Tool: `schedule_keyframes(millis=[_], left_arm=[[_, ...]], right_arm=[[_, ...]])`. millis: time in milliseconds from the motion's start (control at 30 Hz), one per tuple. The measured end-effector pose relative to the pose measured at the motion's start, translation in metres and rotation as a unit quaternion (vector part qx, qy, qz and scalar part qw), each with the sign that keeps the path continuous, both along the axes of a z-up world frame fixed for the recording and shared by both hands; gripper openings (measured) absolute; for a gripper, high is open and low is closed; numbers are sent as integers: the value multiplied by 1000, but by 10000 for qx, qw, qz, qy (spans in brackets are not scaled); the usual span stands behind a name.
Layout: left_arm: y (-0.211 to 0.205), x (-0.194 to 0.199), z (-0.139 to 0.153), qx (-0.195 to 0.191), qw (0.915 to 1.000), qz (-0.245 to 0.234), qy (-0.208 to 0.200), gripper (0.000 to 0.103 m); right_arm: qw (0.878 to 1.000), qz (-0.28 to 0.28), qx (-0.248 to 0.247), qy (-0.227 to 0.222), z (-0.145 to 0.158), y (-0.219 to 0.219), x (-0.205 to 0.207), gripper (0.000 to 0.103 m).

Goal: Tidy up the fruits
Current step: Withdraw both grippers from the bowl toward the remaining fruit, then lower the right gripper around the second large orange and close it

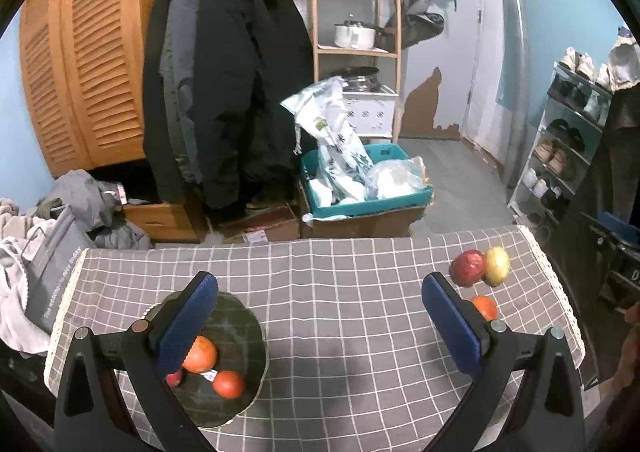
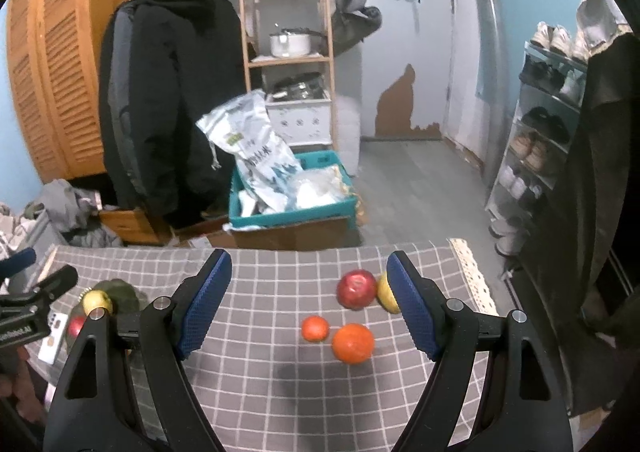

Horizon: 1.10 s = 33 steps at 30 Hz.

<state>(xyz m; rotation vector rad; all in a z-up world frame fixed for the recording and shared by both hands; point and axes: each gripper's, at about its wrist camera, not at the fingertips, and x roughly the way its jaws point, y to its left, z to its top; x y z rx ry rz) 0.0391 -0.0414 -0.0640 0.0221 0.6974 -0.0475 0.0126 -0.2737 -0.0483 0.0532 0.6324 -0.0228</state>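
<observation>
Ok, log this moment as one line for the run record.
left hand-held gripper: open, empty | right hand-held gripper: open, empty | dark plate: some fruit in it | loose on tablecloth: red apple, two oranges, yellow fruit

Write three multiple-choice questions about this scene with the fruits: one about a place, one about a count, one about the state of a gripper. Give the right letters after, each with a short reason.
1. Where does the dark green plate sit on the table?
A. left side
B. right side
C. far edge, middle

2. How many fruits lie loose on the cloth in the right wrist view?
A. two
B. four
C. six

3. In what state is the right gripper?
A. shut on an orange
B. shut on nothing
C. open

Answers:
1. A, the plate is on the left in both views.
2. B, a red apple, a yellow fruit, a small orange and a large orange.
3. C, its jaws stand wide apart with nothing between them.
</observation>
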Motion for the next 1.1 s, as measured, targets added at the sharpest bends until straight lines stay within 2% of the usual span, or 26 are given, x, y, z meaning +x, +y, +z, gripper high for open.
schedule_keyframes(millis=[167, 300, 567, 700, 1100], left_arm=[[-20, 15, -25, 80, 9994, -146, 310, 103], [-34, 27, -49, 130, 9982, -243, 542, 103], [-53, 53, -96, 263, 9948, -294, 936, 103], [-59, 66, -118, 333, 9928, -316, 1111, 103], [-75, 90, -177, 610, 9843, -395, 1611, 103]], right_arm=[[9991, -98, 6, 404, -30, -13, 14, 79], [9957, -183, 93, 903, -68, -28, 34, 79], [9805, -340, 282, 1916, -151, -48, 69, 79], [9726, -343, 242, 2285, -181, -51, 80, 79], [9579, -204, 284, 2850, -233, -52, 99, 79]])
